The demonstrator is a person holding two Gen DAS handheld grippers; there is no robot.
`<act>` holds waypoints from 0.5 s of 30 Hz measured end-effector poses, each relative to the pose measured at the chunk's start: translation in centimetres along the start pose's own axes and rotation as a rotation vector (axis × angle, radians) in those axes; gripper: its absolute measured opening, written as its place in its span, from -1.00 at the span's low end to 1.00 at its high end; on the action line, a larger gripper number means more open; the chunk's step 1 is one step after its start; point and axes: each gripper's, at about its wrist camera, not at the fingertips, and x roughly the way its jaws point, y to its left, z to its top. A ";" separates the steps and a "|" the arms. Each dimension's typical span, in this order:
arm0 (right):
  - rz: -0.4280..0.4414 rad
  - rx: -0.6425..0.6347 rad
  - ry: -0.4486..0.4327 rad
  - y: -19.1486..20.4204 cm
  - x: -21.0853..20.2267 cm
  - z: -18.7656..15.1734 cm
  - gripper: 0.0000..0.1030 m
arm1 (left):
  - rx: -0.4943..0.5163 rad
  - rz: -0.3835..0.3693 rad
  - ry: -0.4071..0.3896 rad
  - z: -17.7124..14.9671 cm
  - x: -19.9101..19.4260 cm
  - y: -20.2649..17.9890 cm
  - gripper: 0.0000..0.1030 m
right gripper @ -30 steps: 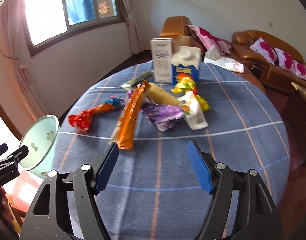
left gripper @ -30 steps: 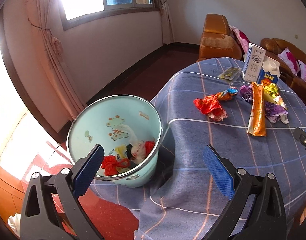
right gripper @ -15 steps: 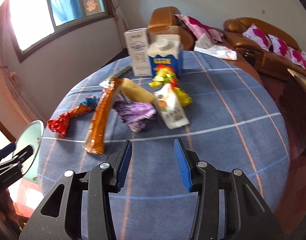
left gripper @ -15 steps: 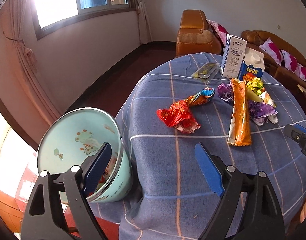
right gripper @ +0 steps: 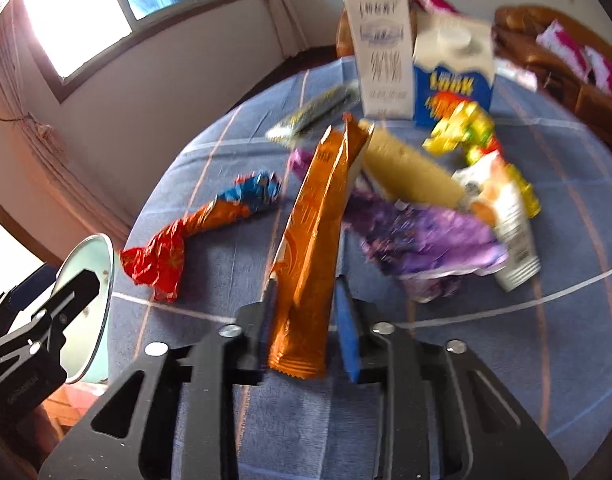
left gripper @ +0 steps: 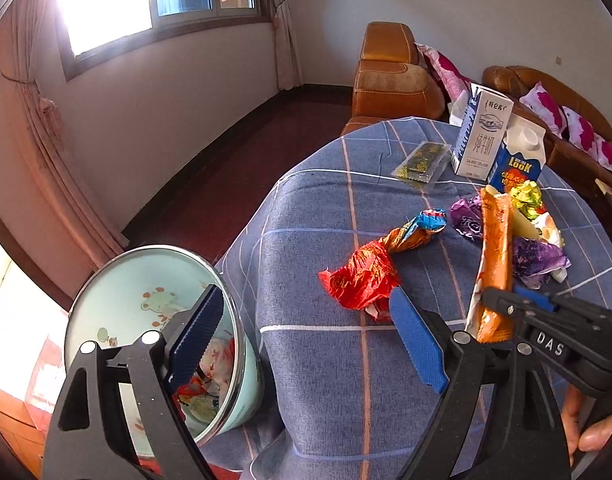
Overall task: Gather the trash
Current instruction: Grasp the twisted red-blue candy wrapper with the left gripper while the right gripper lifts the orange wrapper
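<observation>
Right gripper on wrapper; left gripper spread.

My right gripper [right gripper: 306, 320] jaws have just been closing and now clamp the near end of the long orange wrapper [right gripper: 314, 232] lying on the blue tablecloth [right gripper: 506, 360]. My left gripper [left gripper: 306, 340] is spread wide, empty, between the bin [left gripper: 106, 296] and the red wrapper [left gripper: 362, 276].

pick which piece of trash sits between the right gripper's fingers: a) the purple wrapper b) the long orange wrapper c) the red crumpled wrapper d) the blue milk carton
b: in the right wrist view the right gripper has just been closing, and the near end of the long orange wrapper stands between its blue pads, while the other items lie farther off on the table.
</observation>
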 end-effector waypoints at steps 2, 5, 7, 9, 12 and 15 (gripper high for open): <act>0.014 -0.001 -0.011 -0.1 -0.3 0.0 -0.64 | 0.006 -0.003 0.001 0.3 0.6 -0.3 0.61; 0.012 -0.040 -0.060 0.1 -2.0 0.2 -0.70 | -0.009 -0.036 -0.003 1.1 1.5 -0.7 0.61; -0.007 -0.078 -0.116 0.2 -4.0 0.5 -0.71 | -0.026 -0.059 0.002 1.7 2.5 -1.2 0.57; -0.024 -0.112 -0.148 0.1 -5.2 0.7 -0.71 | -0.041 -0.078 0.026 2.0 3.8 -1.8 0.45; -0.055 -0.125 -0.162 -0.5 -6.0 0.7 -0.71 | -0.025 -0.079 0.064 1.9 5.7 -3.1 0.42; -0.068 -0.107 -0.148 -1.4 -5.7 0.4 -0.71 | -0.008 -0.077 0.102 1.5 7.3 -4.2 0.11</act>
